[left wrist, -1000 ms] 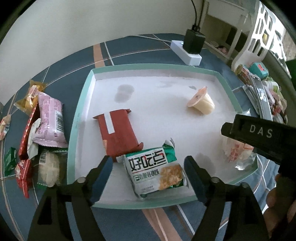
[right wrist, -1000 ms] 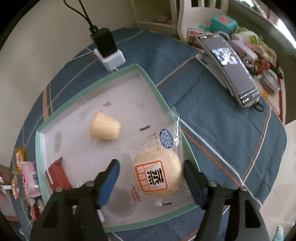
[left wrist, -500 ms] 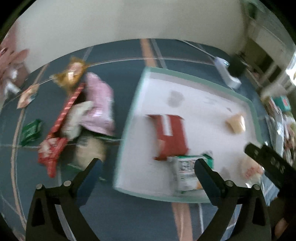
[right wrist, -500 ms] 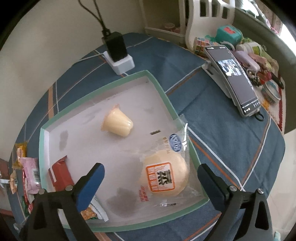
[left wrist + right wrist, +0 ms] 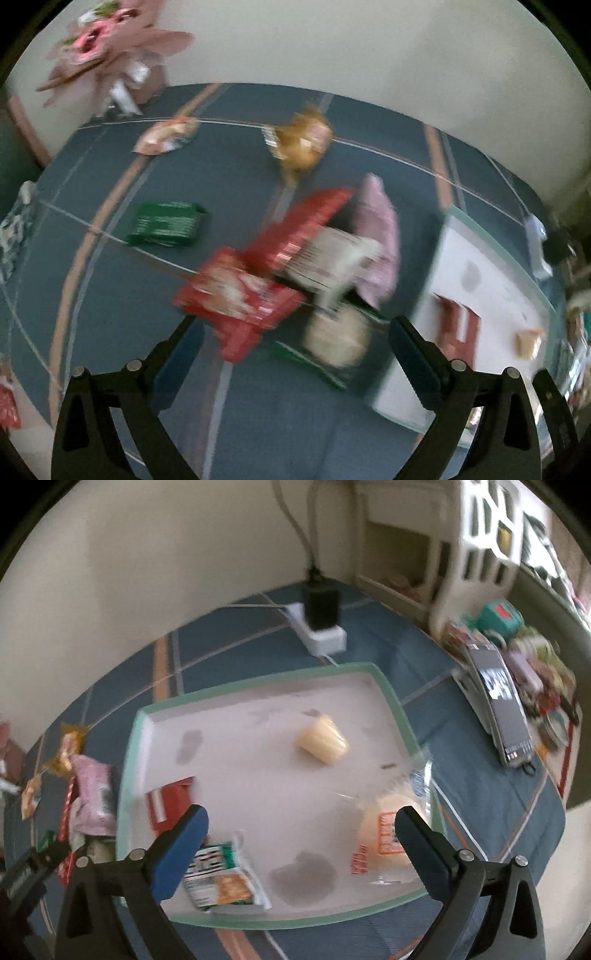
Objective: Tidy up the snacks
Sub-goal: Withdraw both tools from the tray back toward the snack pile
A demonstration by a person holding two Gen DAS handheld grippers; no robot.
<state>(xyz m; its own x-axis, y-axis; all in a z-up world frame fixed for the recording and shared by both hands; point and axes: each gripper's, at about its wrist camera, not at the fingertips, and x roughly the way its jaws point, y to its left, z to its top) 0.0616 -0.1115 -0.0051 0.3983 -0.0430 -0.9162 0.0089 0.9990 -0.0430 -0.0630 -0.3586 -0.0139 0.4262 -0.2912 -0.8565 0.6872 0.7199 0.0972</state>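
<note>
Red snack packet [image 5: 236,299] lies at twelve o'clock between the spread, empty left gripper [image 5: 291,343] fingers, long axis toward two; the right gripper [image 5: 301,834] gapes empty above the tray [image 5: 391,690].

Checked both current views for readable writing; found almost none.

Left wrist view: heavily motion-blurred. Noted pale print lines on green packet [image 5: 167,224], red-and-white artwork on red packet [image 5: 236,291], barcode-like stripes on white wrapper [image 5: 325,258]; none legible.

Right wrist view: saw orange-framed label with dark characters on bun wrapper [image 5: 388,834], plus a blue round logo near its top edge, both too smeared to read. Saw black-and-white panel and green band on green-and-white packet [image 5: 218,878]; text illegible. Lit phone screen [image 5: 498,690] showed an unreadable picture.
</note>
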